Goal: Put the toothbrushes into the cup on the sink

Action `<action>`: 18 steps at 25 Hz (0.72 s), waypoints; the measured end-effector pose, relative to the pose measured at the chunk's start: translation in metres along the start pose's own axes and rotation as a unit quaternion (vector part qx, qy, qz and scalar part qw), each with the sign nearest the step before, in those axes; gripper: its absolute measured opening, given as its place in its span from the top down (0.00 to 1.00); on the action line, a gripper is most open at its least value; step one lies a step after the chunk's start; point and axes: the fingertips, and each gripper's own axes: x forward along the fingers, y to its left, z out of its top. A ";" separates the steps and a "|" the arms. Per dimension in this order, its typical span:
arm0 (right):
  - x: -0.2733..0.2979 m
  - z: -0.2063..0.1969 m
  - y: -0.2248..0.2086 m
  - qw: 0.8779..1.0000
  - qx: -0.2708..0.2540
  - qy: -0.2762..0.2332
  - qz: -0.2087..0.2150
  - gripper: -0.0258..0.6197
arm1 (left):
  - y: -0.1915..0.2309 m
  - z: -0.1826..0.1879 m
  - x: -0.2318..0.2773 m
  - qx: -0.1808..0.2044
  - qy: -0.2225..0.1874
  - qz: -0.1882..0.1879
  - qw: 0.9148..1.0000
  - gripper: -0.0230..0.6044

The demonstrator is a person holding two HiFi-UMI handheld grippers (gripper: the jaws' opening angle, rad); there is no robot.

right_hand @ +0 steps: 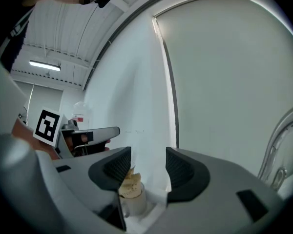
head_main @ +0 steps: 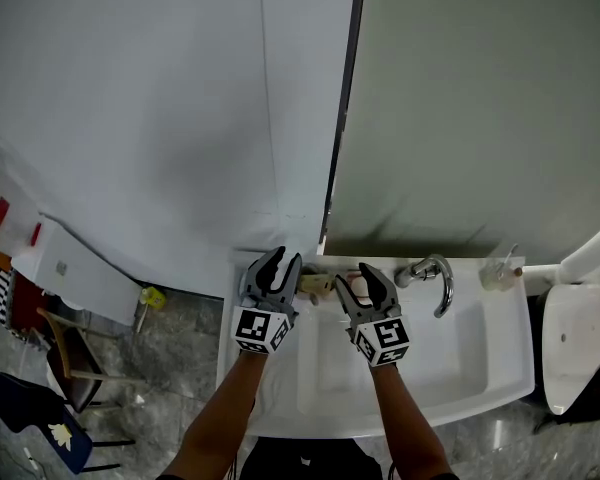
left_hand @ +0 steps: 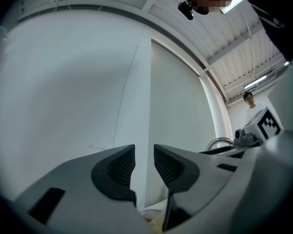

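Both grippers hover over the back left of the white sink (head_main: 500, 368). My left gripper (head_main: 283, 261) (left_hand: 144, 155) is open, tilted up at the wall, with nothing between its jaws. Just right of it, my right gripper (head_main: 355, 274) (right_hand: 149, 162) is open too. Below and beyond its jaws stands a small white cup (right_hand: 131, 198) holding something beige; the head view shows it as a beige object (head_main: 315, 284) between the two grippers. A clear glass (head_main: 498, 272) with a thin stick in it stands at the sink's back right corner. I cannot make out any toothbrush clearly.
A chrome faucet (head_main: 437, 280) (left_hand: 219, 142) curves over the basin right of my right gripper. The white wall (head_main: 180, 118) and a grey panel (head_main: 480, 98) rise directly behind the sink. A chair (head_main: 75, 363) stands on the floor at left, a white toilet (head_main: 575, 343) at right.
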 end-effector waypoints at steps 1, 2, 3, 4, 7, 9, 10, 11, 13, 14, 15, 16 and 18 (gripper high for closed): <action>0.001 0.001 0.000 1.000 -0.002 0.001 0.000 0.60 | 0.000 0.000 -0.002 0.000 0.001 0.001 1.000 0.81; 0.002 0.002 0.001 1.000 -0.003 0.001 -0.001 0.60 | 0.001 0.001 -0.004 0.000 0.002 0.003 1.000 0.81; 0.002 0.003 0.001 1.000 -0.005 0.001 -0.001 0.60 | 0.002 0.002 -0.007 -0.001 0.003 0.005 1.000 0.81; 0.003 0.004 0.003 1.000 -0.007 0.001 -0.002 0.60 | 0.004 0.003 -0.009 -0.001 0.003 0.007 1.000 0.81; 0.004 0.008 0.006 1.000 -0.010 0.000 -0.002 0.60 | 0.006 0.008 -0.017 0.001 0.003 0.010 1.000 0.81; 0.004 0.009 0.008 1.000 -0.010 0.000 -0.003 0.60 | 0.007 0.010 -0.021 0.001 0.003 0.012 1.000 0.80; 0.004 0.011 0.008 1.000 -0.009 -0.001 -0.003 0.60 | 0.008 0.011 -0.023 0.001 0.003 0.013 1.000 0.81; 0.004 0.012 0.008 1.000 -0.008 -0.002 -0.003 0.60 | 0.008 0.012 -0.024 0.001 0.003 0.013 1.000 0.81; 0.005 0.015 0.009 1.000 -0.009 -0.002 -0.003 0.60 | 0.008 0.015 -0.025 0.002 0.002 0.014 1.000 0.80; 0.005 0.016 0.009 1.000 -0.010 -0.002 -0.004 0.60 | 0.007 0.017 -0.025 0.002 0.002 0.014 1.000 0.81; 0.004 0.017 0.010 1.000 -0.010 -0.002 -0.004 0.60 | 0.006 0.018 -0.026 0.003 0.002 0.013 1.000 0.81; 0.004 0.018 0.010 1.000 -0.011 -0.002 -0.004 0.60 | 0.006 0.019 -0.027 0.004 0.003 0.013 1.000 0.81; 0.003 0.021 0.010 1.000 -0.010 -0.002 -0.006 0.60 | 0.005 0.021 -0.030 0.005 0.005 0.013 1.000 0.80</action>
